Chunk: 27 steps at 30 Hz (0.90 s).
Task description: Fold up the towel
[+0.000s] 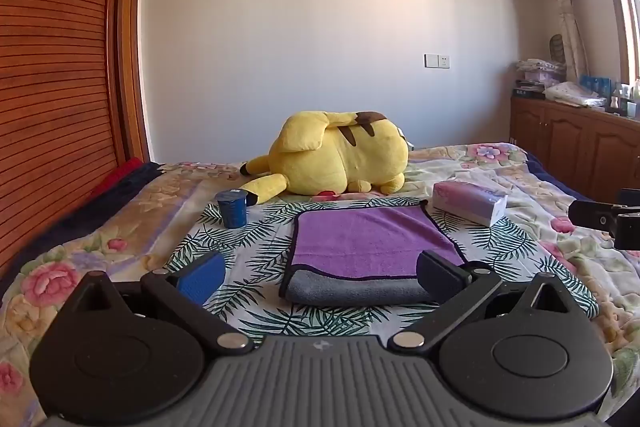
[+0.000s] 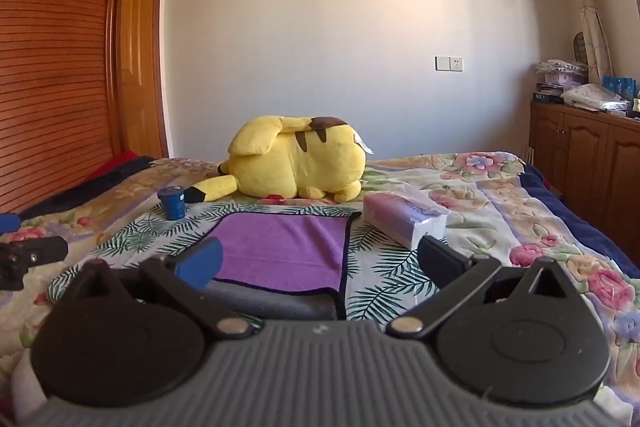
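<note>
On the bed's leaf-print sheet (image 1: 256, 255), purple towel (image 1: 360, 243) lies folded once, grey underside at near edge; I've both left tongs (image 1: 320, 273) and right tongs (image 2: 320, 263) spread, empty, hovering short of it, probably for next fold.

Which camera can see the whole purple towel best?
The left wrist view: the purple towel lies nearly whole between the open fingers, grey fold showing. In the right wrist view, the towel's near edge hides behind the hand-held gripper.
</note>
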Tool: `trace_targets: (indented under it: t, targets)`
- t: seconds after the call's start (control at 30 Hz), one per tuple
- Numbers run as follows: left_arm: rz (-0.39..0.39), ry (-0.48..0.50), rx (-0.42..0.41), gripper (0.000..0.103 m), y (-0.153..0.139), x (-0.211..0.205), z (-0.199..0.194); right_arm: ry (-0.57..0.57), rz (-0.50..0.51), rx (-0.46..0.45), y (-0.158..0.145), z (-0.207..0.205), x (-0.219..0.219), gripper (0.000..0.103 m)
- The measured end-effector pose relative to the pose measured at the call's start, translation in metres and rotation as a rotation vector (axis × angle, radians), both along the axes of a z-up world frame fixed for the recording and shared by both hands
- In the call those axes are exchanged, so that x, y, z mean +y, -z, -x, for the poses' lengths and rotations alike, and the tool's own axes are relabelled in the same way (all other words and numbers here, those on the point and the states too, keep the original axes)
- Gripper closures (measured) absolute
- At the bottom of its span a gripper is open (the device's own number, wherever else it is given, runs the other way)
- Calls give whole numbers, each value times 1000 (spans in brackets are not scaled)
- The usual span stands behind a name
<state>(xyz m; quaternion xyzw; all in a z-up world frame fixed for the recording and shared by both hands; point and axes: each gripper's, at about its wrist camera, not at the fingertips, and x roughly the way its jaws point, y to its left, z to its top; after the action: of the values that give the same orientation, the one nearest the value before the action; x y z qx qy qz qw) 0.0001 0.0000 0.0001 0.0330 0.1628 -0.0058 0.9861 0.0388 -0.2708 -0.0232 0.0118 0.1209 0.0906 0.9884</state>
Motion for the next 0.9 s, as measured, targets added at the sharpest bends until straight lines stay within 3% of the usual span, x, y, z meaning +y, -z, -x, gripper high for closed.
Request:
trace_targets:
  t: [0.9]
  targets:
    - [-1,0,-4,16,0,0,0,0,0,6,-1,0,-2,0]
